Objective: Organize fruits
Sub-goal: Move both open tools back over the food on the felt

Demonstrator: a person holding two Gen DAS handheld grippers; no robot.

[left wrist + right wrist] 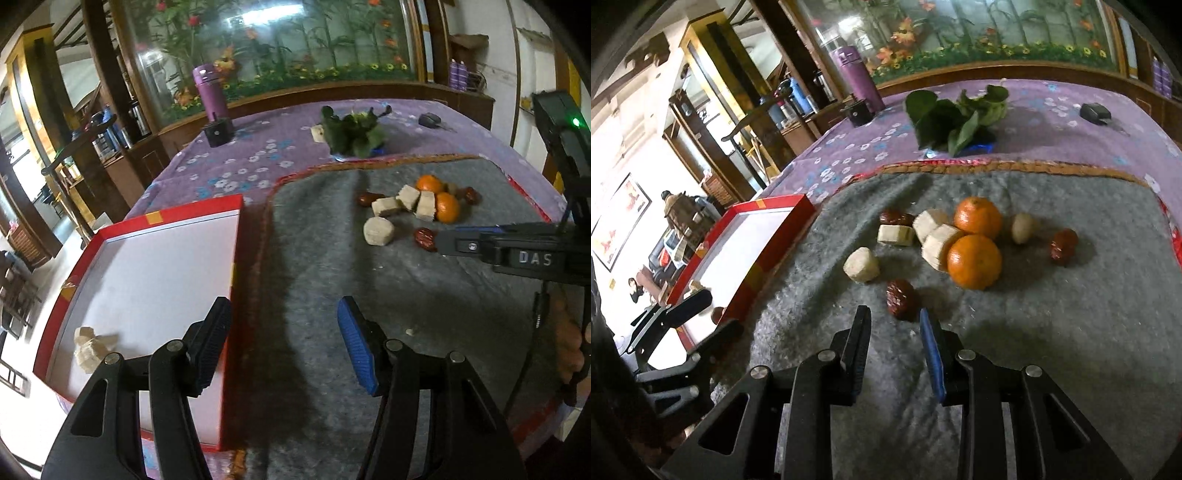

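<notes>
Two oranges [977, 218] [975, 262] lie on the grey mat [1052, 350] among several pale cut chunks [861, 265] and wrinkled red dates [1063, 242]. My right gripper [895, 350] is open only a narrow gap, with nothing between its pads. One date [901, 299] lies just beyond its tips. My left gripper [284, 343] stands open and empty, straddling the right wall of the red tray [236, 236]. A pale chunk [90, 347] lies on the tray's white floor. In the left wrist view the right gripper [443, 243] reaches in beside that date [424, 238].
A bunch of green leaves [955, 118] lies behind the mat on the purple flowered cloth [1071, 144]. Farther back stand a purple flask [857, 79], a small black cup [860, 110] and a dark object [1095, 110]. The table ends left of the tray.
</notes>
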